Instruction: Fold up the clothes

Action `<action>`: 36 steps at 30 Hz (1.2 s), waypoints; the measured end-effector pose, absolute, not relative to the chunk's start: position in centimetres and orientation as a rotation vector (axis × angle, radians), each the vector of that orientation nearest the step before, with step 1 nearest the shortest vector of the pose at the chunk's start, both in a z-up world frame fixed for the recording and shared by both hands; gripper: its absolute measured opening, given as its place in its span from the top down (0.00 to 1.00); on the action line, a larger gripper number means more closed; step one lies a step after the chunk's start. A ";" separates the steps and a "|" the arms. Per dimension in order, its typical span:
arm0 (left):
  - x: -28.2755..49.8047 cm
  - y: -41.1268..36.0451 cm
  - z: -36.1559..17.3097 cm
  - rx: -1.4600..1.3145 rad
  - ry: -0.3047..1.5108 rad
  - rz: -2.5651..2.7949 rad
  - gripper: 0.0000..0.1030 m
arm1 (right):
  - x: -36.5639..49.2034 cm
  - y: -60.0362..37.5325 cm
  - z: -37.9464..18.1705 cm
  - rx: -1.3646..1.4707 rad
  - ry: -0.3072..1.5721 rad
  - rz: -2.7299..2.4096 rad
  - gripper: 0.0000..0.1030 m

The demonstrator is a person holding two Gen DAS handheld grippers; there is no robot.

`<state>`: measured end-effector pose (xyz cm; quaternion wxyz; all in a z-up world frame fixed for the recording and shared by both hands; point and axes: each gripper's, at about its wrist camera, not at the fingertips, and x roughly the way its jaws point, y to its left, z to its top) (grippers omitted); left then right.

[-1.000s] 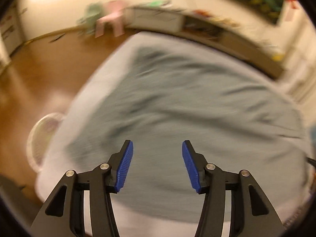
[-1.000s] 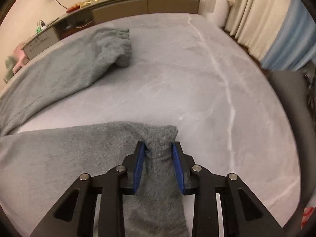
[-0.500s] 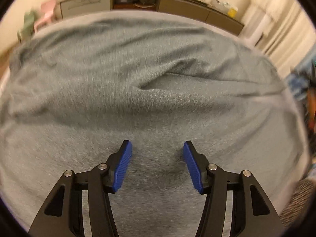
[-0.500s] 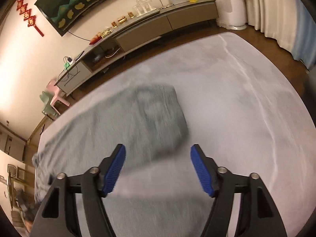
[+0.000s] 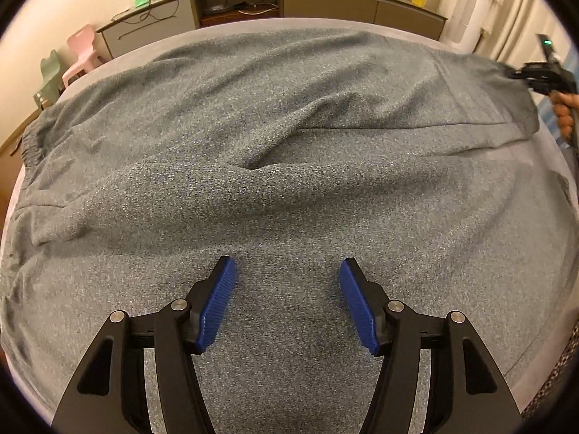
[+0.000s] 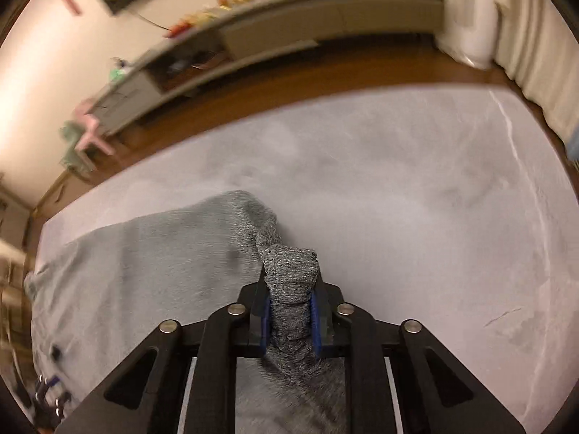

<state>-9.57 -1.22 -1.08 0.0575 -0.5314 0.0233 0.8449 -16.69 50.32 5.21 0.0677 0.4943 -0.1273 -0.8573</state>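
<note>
Grey sweatpants (image 5: 289, 166) spread flat across bed (image 6: 416, 188); left tongs (image 5: 287, 303) spread and opening, nothing between; right tongs (image 6: 290, 316) closing, pinching leg cuff (image 6: 289, 267) at 6 o'clock: best carried low towards 9 o'clock, aligning edges.

Heathered grey trousers (image 5: 289, 181), pale grey bed (image 6: 398, 188), blue gripper pads (image 5: 217, 307).
</note>
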 end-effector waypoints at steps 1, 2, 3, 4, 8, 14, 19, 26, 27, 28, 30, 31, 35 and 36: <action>-9.6 -1.2 -1.1 -1.612 0.056 2.562 0.39 | -15.4 50.0 6.3 1.446 -0.369 -2.589 0.86; -9.6 -1.2 -1.0 -1.613 0.041 2.563 0.39 | -13.5 49.4 7.8 1.386 -0.322 -2.609 0.87; -9.6 -1.3 -1.0 -1.614 0.026 2.564 0.39 | -11.1 48.3 9.3 1.309 -0.225 -2.629 0.87; -9.6 -1.4 -0.9 -1.617 0.001 2.562 0.39 | -8.5 47.2 10.9 1.229 -0.121 -2.643 0.87; -9.4 -2.1 -0.5 -1.616 -0.143 2.542 0.39 | 4.5 41.6 9.6 1.185 0.578 -2.614 0.87; -8.7 -3.7 0.5 -1.556 -0.417 2.456 0.39 | 11.4 44.5 6.2 1.439 0.254 -2.602 0.73; -8.6 -7.7 1.8 -1.497 -0.677 2.442 0.38 | 13.1 46.6 9.4 1.471 -0.131 -2.622 0.65; -10.1 -13.2 4.1 -1.477 -0.930 2.454 0.36 | 13.9 47.4 11.2 1.352 -0.414 -2.683 0.40; -10.8 -13.3 4.4 -1.475 -0.939 2.450 0.35 | 13.3 47.0 11.7 1.316 -0.397 -2.680 0.34; -11.4 -13.5 4.7 -1.473 -0.948 2.446 0.34 | 12.7 46.3 12.1 1.300 -0.366 -2.671 0.29; -13.2 -13.3 4.6 -1.480 -0.982 2.415 0.34 | 10.6 44.9 11.8 1.329 -0.292 -2.626 0.29; -14.3 -12.7 4.3 -1.490 -1.019 2.402 0.34 | 8.9 44.2 10.9 1.381 -0.251 -2.585 0.29; -18.4 -10.8 3.3 -1.534 -1.119 2.356 0.34 | 5.0 44.1 9.0 1.434 -0.304 -2.552 0.91; -19.1 -10.3 3.1 -1.537 -1.121 2.358 0.34 | 5.6 44.6 10.4 1.330 -0.368 -2.576 0.91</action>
